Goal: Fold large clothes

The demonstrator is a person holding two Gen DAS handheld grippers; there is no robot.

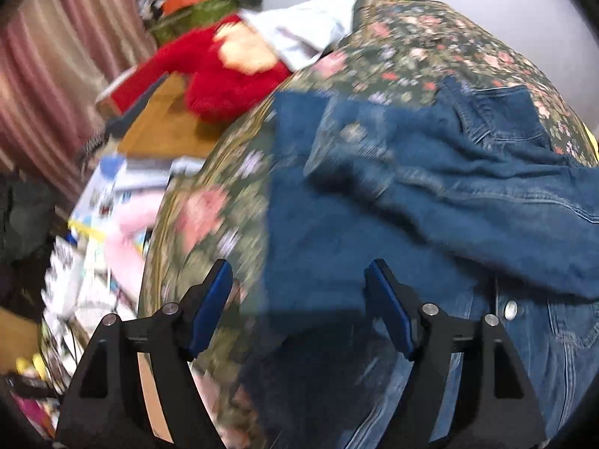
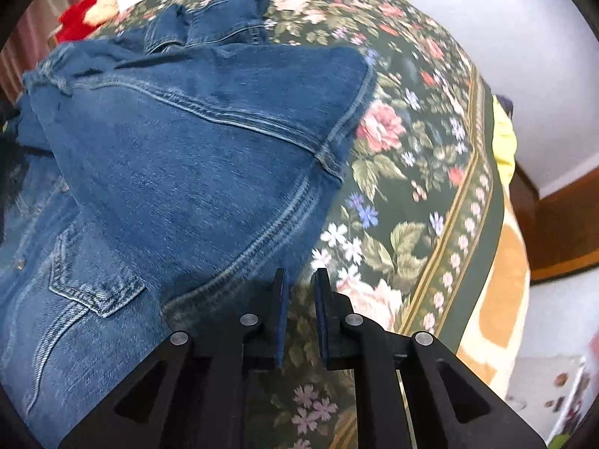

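Left gripper [image 1: 297, 305] hangs wide open above the jacket [image 1: 430, 202], holding nothing; contact cannot be told. Right gripper [image 2: 300, 316] is nearly closed with a narrow gap, empty, just beside the jacket's seamed edge over the bedspread [image 2: 411, 172]. The jacket lies bunched on the bed, one panel doubled over, reaching toward the left edge. Risk, as judged: heavy denim could slide off a shallow pinch, or a jaw could catch several layers and drag the whole heap. The left view is motion-blurred, so the aim is uncertain.

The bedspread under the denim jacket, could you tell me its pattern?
Dark green bedspread with pink roses; clearest in the right wrist view.
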